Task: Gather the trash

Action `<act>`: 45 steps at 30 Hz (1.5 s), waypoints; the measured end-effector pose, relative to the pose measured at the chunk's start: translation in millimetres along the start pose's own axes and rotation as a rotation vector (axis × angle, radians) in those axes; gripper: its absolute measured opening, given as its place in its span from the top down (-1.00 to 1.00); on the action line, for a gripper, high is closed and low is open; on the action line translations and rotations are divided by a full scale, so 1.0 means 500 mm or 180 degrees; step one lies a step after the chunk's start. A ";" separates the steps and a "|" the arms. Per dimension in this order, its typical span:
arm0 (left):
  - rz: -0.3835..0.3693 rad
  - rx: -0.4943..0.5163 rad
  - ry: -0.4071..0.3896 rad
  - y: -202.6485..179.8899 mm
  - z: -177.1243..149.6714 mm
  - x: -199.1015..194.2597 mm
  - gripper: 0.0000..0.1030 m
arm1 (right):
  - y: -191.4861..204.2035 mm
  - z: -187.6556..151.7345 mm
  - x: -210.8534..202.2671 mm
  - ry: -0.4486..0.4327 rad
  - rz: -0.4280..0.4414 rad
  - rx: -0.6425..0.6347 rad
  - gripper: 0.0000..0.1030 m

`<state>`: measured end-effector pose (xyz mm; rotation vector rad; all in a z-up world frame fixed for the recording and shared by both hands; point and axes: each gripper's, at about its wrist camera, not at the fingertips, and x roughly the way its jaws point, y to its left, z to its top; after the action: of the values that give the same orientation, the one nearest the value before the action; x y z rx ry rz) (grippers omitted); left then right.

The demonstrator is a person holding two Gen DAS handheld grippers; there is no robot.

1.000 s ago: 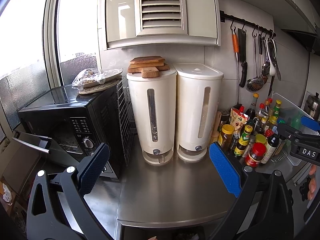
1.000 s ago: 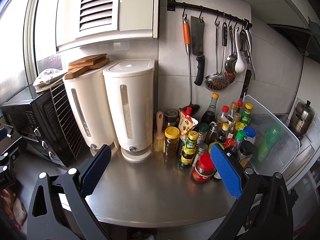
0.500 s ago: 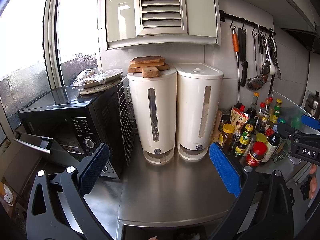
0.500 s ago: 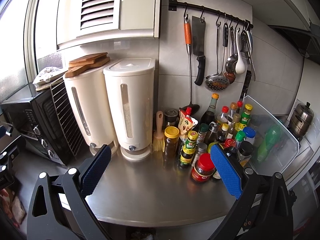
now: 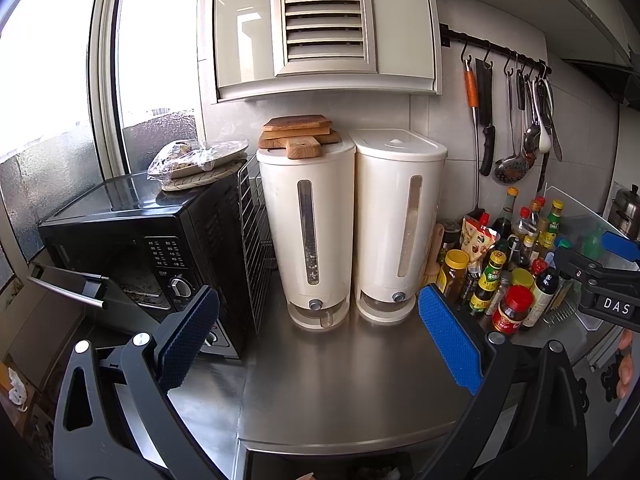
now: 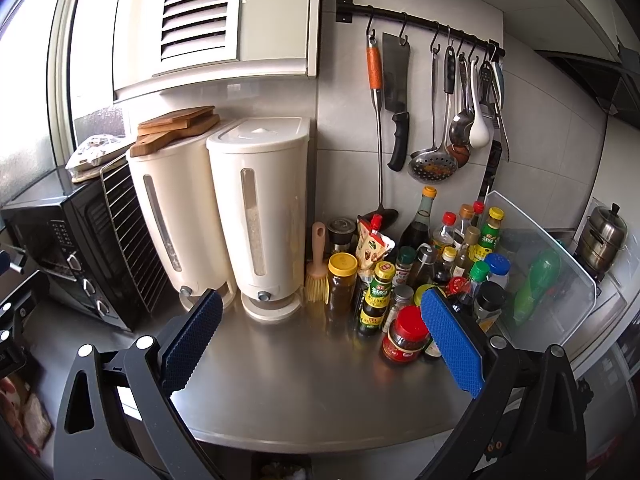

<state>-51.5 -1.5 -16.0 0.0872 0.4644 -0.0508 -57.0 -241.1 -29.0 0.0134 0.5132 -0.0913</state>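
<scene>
Steel counter (image 5: pixel 340 376) is lying bare of visible trash while the left tool (image 5: pixel 316 338) and right tool (image 6: pixel 320 338) are hovering spread and empty, fitting either cleared or unsearched.

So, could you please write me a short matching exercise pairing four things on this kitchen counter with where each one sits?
Things:
1. cutting boards
2. wrapped plate
3. cleaver
4. brush

Places:
A. hanging from the wall rail
B. on top of the microwave
C. standing beside the right dispenser
D. on top of the left dispenser

Pairs: 1-D, 2-B, 3-A, 4-C
</scene>
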 end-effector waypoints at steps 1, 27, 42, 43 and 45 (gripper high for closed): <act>0.0002 0.0000 0.0001 0.001 0.000 0.000 -0.84 | 0.000 0.001 0.000 0.0003 0.0001 -0.0001 -0.94; 0.0098 0.0005 0.0111 -0.004 -0.008 0.004 -0.84 | -0.007 -0.007 -0.004 0.0033 -0.0003 0.0036 -0.94; 0.0101 -0.0064 0.0098 0.005 -0.004 -0.004 -0.84 | -0.009 -0.012 0.010 0.0098 0.0009 0.0097 -0.94; 0.0086 -0.0081 0.0110 0.006 -0.003 -0.004 -0.84 | -0.008 -0.012 0.010 0.0100 0.0009 0.0098 -0.94; 0.0025 -0.0142 0.0155 0.011 -0.003 -0.002 -0.84 | -0.007 -0.011 0.010 0.0099 0.0010 0.0098 -0.94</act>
<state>-52.8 3.9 -16.3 0.0467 0.5136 -0.0306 -55.8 -244.7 -36.3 0.0458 0.5429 -0.0961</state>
